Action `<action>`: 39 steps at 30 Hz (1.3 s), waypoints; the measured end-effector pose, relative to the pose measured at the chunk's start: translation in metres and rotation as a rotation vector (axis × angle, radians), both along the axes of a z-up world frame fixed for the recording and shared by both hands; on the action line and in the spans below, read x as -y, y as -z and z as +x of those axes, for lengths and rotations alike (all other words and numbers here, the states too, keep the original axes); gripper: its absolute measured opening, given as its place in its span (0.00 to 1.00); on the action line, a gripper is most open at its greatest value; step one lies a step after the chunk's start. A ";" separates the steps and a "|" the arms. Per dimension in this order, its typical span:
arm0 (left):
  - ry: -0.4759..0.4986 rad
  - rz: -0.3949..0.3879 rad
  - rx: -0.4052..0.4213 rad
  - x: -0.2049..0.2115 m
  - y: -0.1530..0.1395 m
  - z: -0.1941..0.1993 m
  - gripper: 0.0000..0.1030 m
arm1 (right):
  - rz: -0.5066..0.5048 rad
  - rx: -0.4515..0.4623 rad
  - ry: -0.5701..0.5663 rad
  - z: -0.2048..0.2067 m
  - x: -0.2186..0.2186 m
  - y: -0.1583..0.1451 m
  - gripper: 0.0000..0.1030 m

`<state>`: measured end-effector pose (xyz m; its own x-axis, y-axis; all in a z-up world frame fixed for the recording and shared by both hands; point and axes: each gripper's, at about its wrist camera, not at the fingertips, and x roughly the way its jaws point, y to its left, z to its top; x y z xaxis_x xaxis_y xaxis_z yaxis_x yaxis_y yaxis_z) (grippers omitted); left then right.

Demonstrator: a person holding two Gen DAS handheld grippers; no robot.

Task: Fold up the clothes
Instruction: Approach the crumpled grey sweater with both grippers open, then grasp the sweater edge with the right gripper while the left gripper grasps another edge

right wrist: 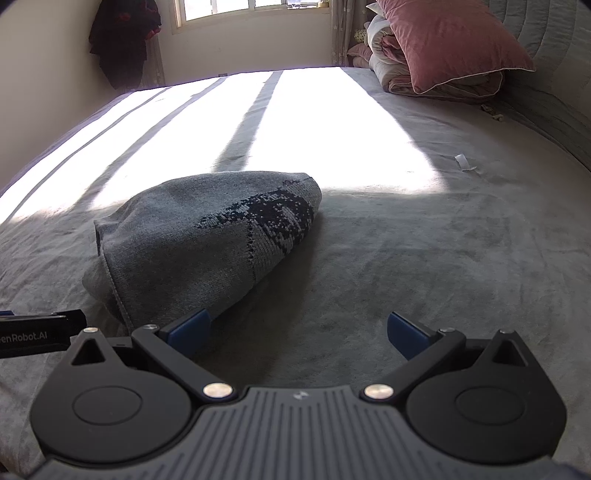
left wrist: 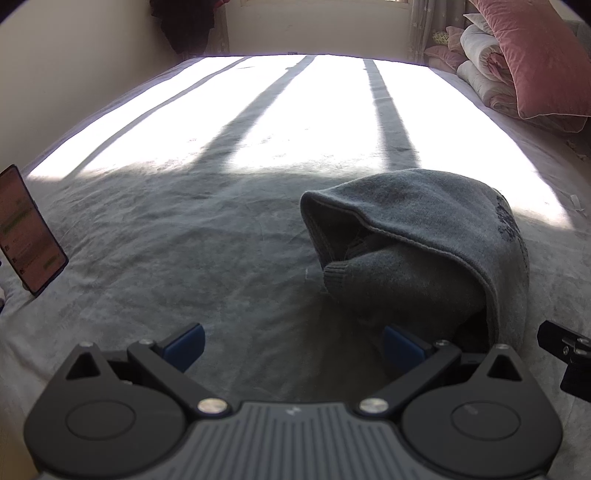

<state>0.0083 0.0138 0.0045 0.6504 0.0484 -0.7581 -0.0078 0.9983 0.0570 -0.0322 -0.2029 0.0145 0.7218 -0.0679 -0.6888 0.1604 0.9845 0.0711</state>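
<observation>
The folded grey sweater lies on the bed between the 2 spread, empty grippers, left gripper and right gripper, its long axis running away from them.

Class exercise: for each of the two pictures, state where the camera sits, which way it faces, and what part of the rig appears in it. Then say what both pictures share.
Left wrist: sits on the left gripper, faces across the bed towards the far wall; open jaws, sweater to the right.
Right wrist: sits on the right gripper, faces the window; open jaws, sweater to the left.
Shared: sweater, bed, pink pillow.
</observation>
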 end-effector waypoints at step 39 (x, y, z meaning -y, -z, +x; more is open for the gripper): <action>-0.101 -0.049 -0.091 -0.045 0.021 0.026 1.00 | 0.124 0.057 -0.280 0.017 -0.041 -0.010 0.75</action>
